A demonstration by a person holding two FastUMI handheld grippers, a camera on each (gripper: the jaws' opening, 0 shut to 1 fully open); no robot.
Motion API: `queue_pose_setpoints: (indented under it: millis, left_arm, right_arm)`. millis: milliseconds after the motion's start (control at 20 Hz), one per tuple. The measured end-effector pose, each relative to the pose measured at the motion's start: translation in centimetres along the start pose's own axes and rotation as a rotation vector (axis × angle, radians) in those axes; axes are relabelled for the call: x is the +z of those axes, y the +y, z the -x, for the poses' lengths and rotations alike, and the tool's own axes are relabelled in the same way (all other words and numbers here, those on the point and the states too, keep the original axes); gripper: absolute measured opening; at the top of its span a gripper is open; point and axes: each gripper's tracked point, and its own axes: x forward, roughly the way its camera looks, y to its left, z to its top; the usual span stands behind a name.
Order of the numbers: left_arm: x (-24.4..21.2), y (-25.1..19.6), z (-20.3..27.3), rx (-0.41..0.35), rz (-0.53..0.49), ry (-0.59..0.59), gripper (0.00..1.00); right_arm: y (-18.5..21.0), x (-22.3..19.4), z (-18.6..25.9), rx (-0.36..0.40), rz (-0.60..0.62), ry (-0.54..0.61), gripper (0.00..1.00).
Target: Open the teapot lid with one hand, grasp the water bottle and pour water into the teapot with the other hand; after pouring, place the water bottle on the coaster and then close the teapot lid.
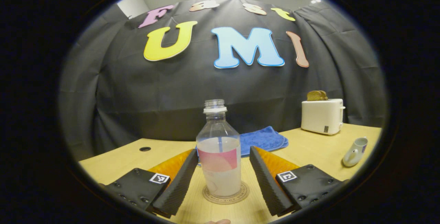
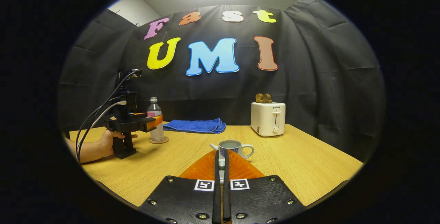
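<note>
Upright, left hand-held gripper (image 1: 223,169) astride bottle (image 1: 220,155).

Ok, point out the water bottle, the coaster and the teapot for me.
water bottle (image 1: 220,162): left gripper view, on its label.
coaster (image 1: 210,197): left gripper view, on its rim.
teapot (image 2: 231,146): right gripper view, on its open mouth.
</note>
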Motion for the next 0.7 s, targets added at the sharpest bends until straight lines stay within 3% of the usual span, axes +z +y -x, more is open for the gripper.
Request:
queue_pose_setpoints:
  millis: [400,550,700]
  left_arm:
    - [1.6,-0.4,6.2,-0.010,0.031,-0.005,1.00]
    - [3.2,-1.0,11.1,-0.017,0.091,-0.055,1.00]
    - [4.8,-1.7,15.5,-0.021,0.061,-0.108,1.00]
  right_arm:
    - [0.2,1.6,0.2,0.005,-0.017,-0.034,0.03]
    - [-0.4,3.3,-2.3,-0.004,-0.031,-0.062,0.03]
    - [-1.1,4.2,-6.3,-0.032,0.004,-0.080,0.02]
